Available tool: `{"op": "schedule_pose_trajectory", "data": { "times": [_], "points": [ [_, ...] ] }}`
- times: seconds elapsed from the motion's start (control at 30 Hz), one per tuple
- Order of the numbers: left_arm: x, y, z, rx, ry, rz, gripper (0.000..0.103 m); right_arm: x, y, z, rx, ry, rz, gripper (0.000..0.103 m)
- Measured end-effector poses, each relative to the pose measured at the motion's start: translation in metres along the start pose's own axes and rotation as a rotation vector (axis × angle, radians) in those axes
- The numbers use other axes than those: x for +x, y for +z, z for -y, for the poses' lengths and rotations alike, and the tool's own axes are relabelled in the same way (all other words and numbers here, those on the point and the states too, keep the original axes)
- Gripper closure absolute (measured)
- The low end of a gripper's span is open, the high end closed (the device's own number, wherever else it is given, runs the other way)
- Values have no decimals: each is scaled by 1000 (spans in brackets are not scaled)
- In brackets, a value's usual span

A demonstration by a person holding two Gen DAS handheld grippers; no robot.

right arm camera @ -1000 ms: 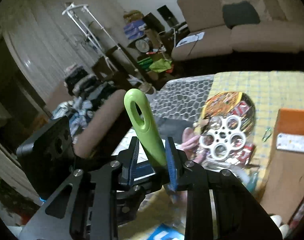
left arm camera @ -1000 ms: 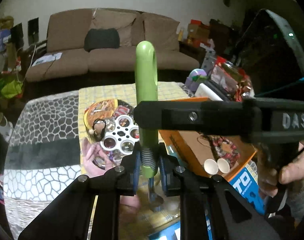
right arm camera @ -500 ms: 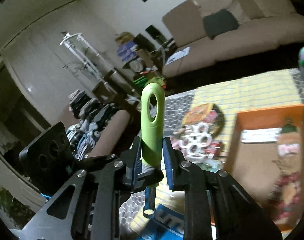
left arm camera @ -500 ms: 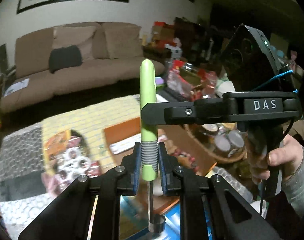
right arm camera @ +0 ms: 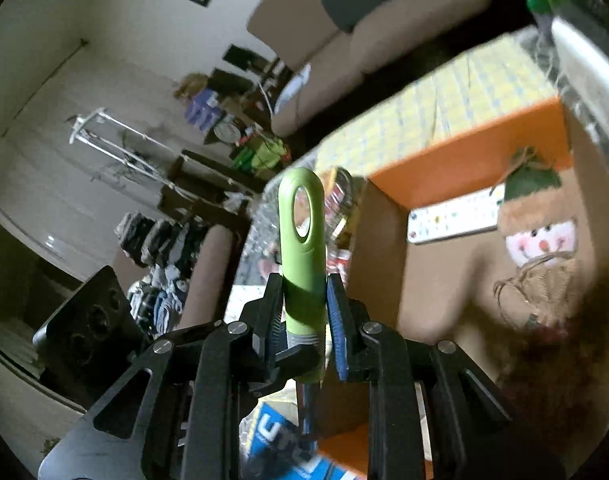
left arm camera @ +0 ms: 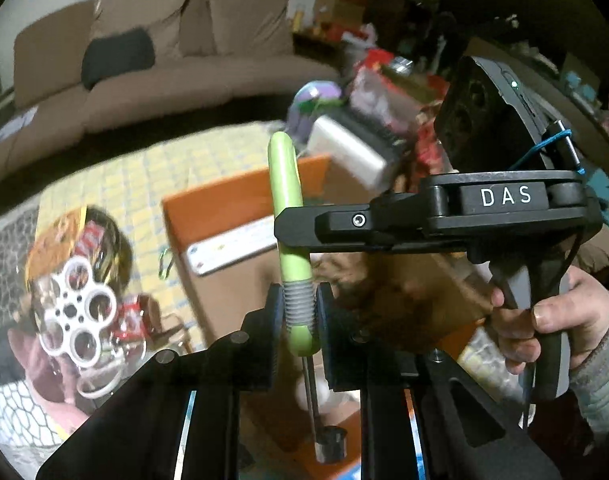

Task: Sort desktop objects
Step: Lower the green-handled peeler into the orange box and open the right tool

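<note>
Both hand-held grippers have swung across the surface since the earlier frames, so the orange box now fills the middle of each view instead of the snack tub with its white ring lid, now at 9 o'clock in the left view.

The left hand-held gripper is clamped narrow on the grey ribbed neck of a green-handled tool. The right hand-held gripper pinches the same handle higher up; its jaws have just been closing on it. The handle's long axis runs from 6 to 12 o'clock, metal tip toward 6.

The box lies at about 1 o'clock from the tool, holding a snowman doll. Motion blur smears the box floor, and the tool tip is partly hidden behind the jaws.
</note>
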State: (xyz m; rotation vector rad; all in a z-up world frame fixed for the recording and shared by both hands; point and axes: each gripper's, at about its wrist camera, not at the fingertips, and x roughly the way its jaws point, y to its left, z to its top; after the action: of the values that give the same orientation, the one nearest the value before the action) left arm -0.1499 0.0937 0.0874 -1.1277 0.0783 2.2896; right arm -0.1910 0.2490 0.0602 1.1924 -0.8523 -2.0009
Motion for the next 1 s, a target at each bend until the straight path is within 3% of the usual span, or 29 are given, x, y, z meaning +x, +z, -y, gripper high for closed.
{"op": "schedule_pose_trajectory", "data": {
  "times": [0.17, 0.37, 0.6, 0.63, 0.67, 0.7, 0.8, 0.87, 1.0],
  "points": [
    [21, -15, -15, -26, 21, -56, 86, 40, -3, 26, 18, -7, -62, 82],
    [35, -21, -4, 17, 34, -99, 86, 72, -10, 51, 52, -74, -135, 82],
    [7, -28, -14, -23, 18, -64, 85, 106, -24, 60, 86, -102, -248, 78],
    [2, -29, -16, -29, 12, -59, 82, 106, -23, 59, 87, -109, -248, 72],
    [-4, -31, -19, -36, 14, -54, 74, 105, -23, 58, 90, -122, -239, 55],
    [-7, -33, -23, -43, 20, -46, 69, 100, -21, 57, 92, -144, -221, 46],
    [-17, -38, -33, -68, 31, -35, 58, 79, -18, 48, 82, -135, -162, 45],
    [-25, -41, -40, -95, 37, -18, 35, 67, -18, 39, 60, -136, -143, 44],
    [-36, -47, -44, -108, 53, -6, 18, 49, -27, 20, 15, -175, -143, 35]
  ]
}}
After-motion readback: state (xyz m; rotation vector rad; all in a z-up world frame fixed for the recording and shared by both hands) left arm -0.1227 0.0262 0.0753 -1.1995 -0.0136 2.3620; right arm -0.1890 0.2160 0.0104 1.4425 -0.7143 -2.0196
